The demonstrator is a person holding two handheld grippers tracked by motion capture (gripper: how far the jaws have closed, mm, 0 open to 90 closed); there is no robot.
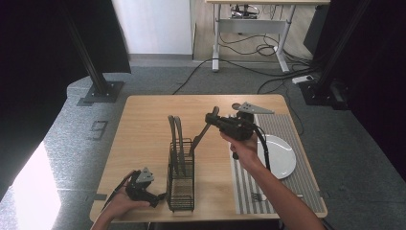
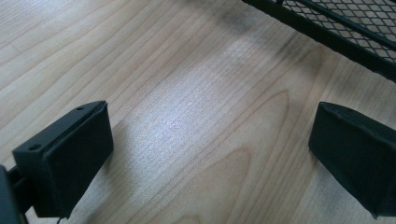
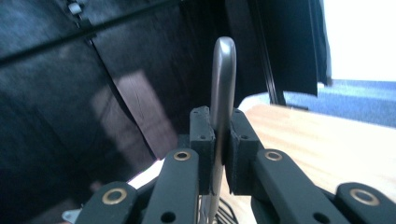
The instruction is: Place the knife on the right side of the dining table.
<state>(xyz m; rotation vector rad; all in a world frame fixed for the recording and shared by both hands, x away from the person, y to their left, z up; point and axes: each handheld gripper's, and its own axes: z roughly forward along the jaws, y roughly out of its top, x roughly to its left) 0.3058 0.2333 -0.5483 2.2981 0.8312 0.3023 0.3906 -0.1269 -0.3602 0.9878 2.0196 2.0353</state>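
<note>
The right gripper [image 1: 210, 118] is clamped on the handle of a metal utensil [image 1: 201, 135], holding it above the wooden table [image 1: 143, 124] at about 1 o'clock from the black wire rack [image 1: 181, 175]. The utensil slants down and toward 7 o'clock, its lower end at the rack's upper rim; whether that end is inside the rack or just beside it cannot be told. Two more utensil handles [image 1: 175, 132] stand upright in the rack.

Handling, as a judgement: the utensil is stiff, light and smooth steel, so it will not bend but may pivot or slide between the pads. The present hold sits close to the handle's free end, which leaves a long lever below; a hold nearer the middle would steady it. The rack looks light and could shift if the utensil catches on its wires.

The left gripper [image 1: 139, 184] rests low on the table at 9 o'clock of the rack, its jaws wide apart with nothing between them.

The right gripper view shows the pads [image 3: 201, 140] pressed flat on either side of the rounded handle [image 3: 223, 79], a detail too small to read in the high view. The left gripper view shows bare wood between the pads [image 2: 77, 154] and the rack's mesh base [image 2: 345, 23] at 1 o'clock. The high view alone gives the layout: a white plate [image 1: 282, 155] on a striped mat [image 1: 292, 187] at 3 o'clock of the rack.
</note>
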